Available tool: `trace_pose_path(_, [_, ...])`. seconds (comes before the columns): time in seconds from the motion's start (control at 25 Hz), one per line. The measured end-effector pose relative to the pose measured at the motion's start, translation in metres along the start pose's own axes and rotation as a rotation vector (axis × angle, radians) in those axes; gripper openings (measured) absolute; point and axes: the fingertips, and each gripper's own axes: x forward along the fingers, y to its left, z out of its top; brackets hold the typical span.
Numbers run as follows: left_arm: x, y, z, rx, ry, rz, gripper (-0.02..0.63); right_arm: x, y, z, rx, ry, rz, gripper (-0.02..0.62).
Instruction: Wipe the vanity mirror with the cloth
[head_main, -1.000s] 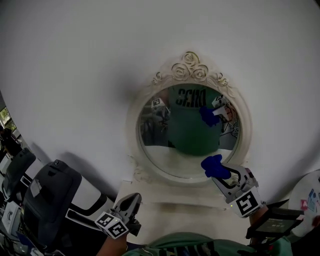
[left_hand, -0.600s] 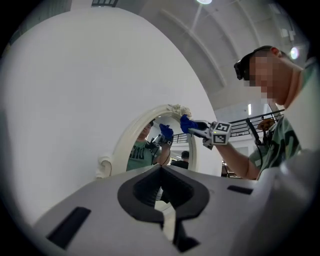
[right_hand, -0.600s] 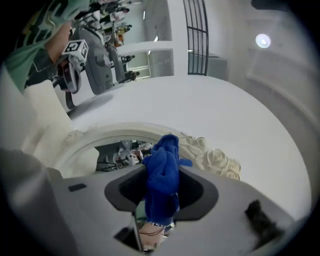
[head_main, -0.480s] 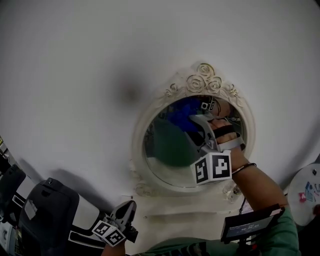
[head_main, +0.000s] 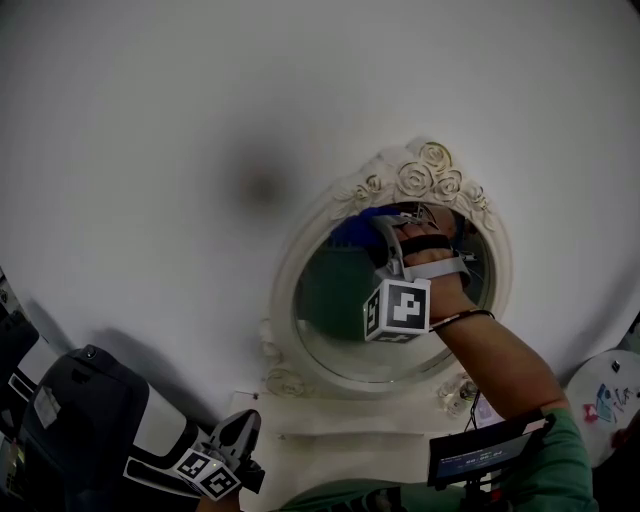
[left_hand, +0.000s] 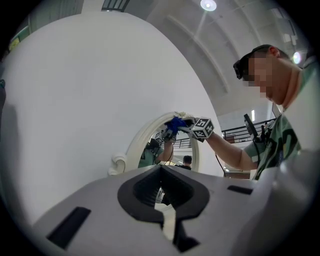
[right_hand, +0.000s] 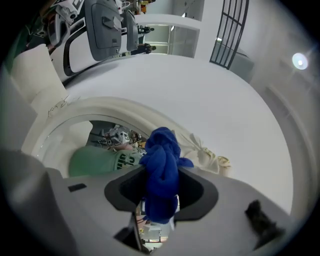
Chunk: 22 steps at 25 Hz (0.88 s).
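R gripper, jaws clenched on the blue cloth, has swung up from the vanity mirror's lower rim to the glass's top-left, so wiping's prob. begun. L gripper idles low, jaws together, empty.

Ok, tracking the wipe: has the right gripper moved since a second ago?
Yes: the right gripper went up the mirror, from lower rim to top.

I count one oval vanity mirror with a cream rose-carved frame. One crumpled blue cloth, at the mirror's upper glass. Two grey two-jaw grippers: right gripper at the mirror's glass, left gripper below the mirror. One dark flat screen, below-right of the mirror.
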Motion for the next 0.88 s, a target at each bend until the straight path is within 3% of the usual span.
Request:
trace_pose_path(0.24, [0.005,-0.001,-0.002,-0.007,-0.003,-0.003,0.009,-0.003,-0.011,-0.033,0.046,0.066,-0.015,0.16])
trace_pose_path(0.68, [0.021,-0.009,-0.009,-0.005,0.025,-0.037,0.009,-0.039,-0.012,-0.157,0.055,0.29,-0.062,0.154])
trace_pose_path(0.88, [0.02,-0.008,-0.009,-0.005,0.03,-0.035,0.009,-0.044,-0.001,-0.178,0.051,0.323,-0.066,0.149])
